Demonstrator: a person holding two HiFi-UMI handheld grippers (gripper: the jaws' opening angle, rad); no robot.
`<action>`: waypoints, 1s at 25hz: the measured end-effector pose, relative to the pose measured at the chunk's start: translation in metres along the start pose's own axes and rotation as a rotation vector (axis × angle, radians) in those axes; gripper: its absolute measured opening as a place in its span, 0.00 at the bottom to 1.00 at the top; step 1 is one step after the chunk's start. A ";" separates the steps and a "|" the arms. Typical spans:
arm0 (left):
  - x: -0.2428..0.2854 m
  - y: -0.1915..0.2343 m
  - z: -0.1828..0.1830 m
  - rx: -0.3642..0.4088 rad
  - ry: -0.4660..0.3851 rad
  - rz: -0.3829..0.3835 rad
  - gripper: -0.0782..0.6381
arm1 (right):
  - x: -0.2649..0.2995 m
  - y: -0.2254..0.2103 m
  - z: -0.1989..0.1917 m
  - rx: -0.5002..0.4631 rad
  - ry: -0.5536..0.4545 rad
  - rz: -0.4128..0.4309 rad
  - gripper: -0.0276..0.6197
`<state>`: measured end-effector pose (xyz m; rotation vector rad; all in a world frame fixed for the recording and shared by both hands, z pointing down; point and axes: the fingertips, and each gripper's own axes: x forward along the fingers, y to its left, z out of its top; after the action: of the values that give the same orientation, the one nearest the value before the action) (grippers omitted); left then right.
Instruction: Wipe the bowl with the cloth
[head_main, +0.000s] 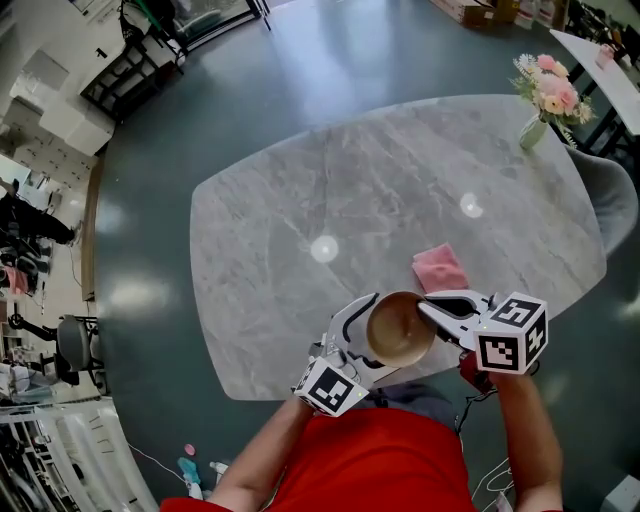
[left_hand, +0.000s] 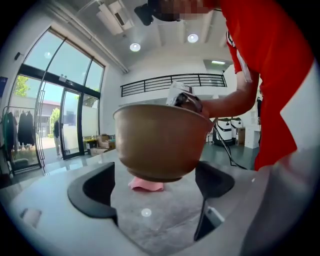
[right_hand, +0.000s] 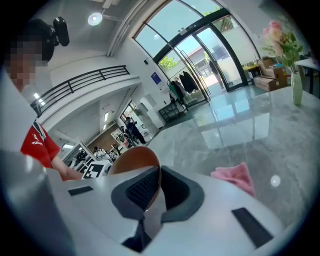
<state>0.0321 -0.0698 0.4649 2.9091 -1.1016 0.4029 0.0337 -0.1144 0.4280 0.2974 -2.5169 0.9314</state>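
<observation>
This is a big bright room with tall glass doors and a shiny grey floor (head_main: 180, 200). In the middle stands a wide grey stone table (head_main: 300, 200). The person holds a brown bowl (head_main: 398, 330) up in the air over the near edge of the table. The right claw (right_hand: 157, 185) is closed tight and pinches the rim of the bowl. The left claw (left_hand: 155, 187) is spread as wide as it goes. The bowl hangs between its two sides, and it holds nothing. The pink cloth (head_main: 439, 267) lies flat on the table, just past the bowl. Nothing touches it yet.

I think the next job is to get the cloth. The left claw is free, so it should reach past the bowl and pinch the cloth in a thick bunch. The right claw should keep the bowl steady, because thin rims can slip.

The table top is smooth, with round spots of light on it. A vase of flowers (head_main: 548, 90) stands at the far corner.
</observation>
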 end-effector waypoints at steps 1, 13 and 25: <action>0.001 -0.002 0.002 0.006 -0.009 -0.003 0.78 | 0.001 0.004 0.000 -0.003 0.019 -0.005 0.06; -0.006 -0.009 0.049 -0.067 -0.192 -0.069 0.78 | -0.001 0.027 0.006 -0.034 0.091 0.001 0.14; -0.001 -0.013 0.044 -0.056 -0.201 -0.058 0.78 | -0.028 0.023 0.026 -0.135 0.041 -0.065 0.23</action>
<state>0.0505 -0.0638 0.4235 2.9747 -1.0263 0.0785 0.0420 -0.1124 0.3844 0.3122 -2.5023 0.7312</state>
